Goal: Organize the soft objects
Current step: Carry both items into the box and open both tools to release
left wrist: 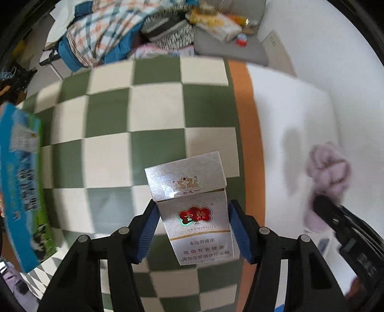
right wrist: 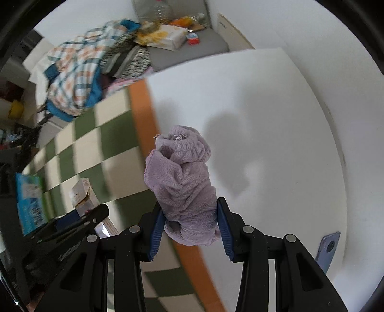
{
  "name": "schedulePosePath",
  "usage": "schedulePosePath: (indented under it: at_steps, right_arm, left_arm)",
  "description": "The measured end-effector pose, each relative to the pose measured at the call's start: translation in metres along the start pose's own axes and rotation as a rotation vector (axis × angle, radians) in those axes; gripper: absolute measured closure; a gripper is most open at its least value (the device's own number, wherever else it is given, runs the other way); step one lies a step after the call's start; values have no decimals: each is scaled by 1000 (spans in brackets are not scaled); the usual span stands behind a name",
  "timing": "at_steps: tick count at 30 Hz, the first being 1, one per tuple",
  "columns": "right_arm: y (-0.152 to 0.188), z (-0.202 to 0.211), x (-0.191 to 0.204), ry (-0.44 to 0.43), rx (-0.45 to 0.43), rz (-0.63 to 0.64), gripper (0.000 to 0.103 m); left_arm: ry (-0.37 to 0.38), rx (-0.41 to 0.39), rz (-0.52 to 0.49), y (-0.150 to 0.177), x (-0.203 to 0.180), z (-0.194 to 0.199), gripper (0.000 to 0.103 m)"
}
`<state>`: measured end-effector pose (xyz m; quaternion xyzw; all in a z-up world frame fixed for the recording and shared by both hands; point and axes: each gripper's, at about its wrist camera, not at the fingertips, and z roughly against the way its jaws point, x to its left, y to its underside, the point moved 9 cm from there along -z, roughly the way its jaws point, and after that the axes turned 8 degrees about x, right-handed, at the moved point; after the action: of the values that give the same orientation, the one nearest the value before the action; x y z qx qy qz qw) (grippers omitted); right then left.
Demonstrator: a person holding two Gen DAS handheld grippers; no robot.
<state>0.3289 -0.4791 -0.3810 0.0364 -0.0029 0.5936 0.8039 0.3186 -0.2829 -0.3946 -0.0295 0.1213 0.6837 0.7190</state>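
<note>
My left gripper [left wrist: 193,216] is shut on a silver cigarette pack [left wrist: 194,211] with its lid flipped open, held above the green and white checked cloth [left wrist: 115,115]. My right gripper [right wrist: 190,225] is shut on a bunched lilac towel [right wrist: 183,182], held above the edge of the white surface [right wrist: 276,120]. The towel [left wrist: 327,172] and right gripper also show blurred at the right of the left wrist view. The pack [right wrist: 84,194] and left gripper show at the left of the right wrist view.
A blue and green box [left wrist: 21,180] stands at the left of the checked cloth. An orange band [left wrist: 249,134] separates the cloth from the white surface. A phone [right wrist: 328,249] lies on the white surface. Plaid clothes [left wrist: 103,31] and packages [left wrist: 216,21] are piled behind.
</note>
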Motion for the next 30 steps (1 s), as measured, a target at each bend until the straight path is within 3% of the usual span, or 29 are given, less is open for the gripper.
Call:
schedulePosePath:
  at_steps: [3, 5, 10, 14, 23, 30]
  right_arm:
    - [20, 17, 34, -41, -19, 42, 59]
    - [37, 27, 59, -73, -29, 70, 59]
    - [79, 50, 142, -165, -46, 138, 59]
    - [120, 65, 219, -228, -45, 203, 59]
    - [190, 53, 374, -316, 29, 317, 59]
    - [205, 27, 431, -272, 53, 346, 59]
  left_arm:
    - [-12, -85, -26, 5, 28, 55, 47]
    - [-21, -146, -28, 13, 67, 88, 47]
    - [1, -203, 2, 19, 141, 127, 47]
    - [-10, -225, 27, 44, 206, 153, 47]
    - [19, -169, 111, 79, 330, 161, 47]
    - [141, -34, 182, 71, 374, 127, 47]
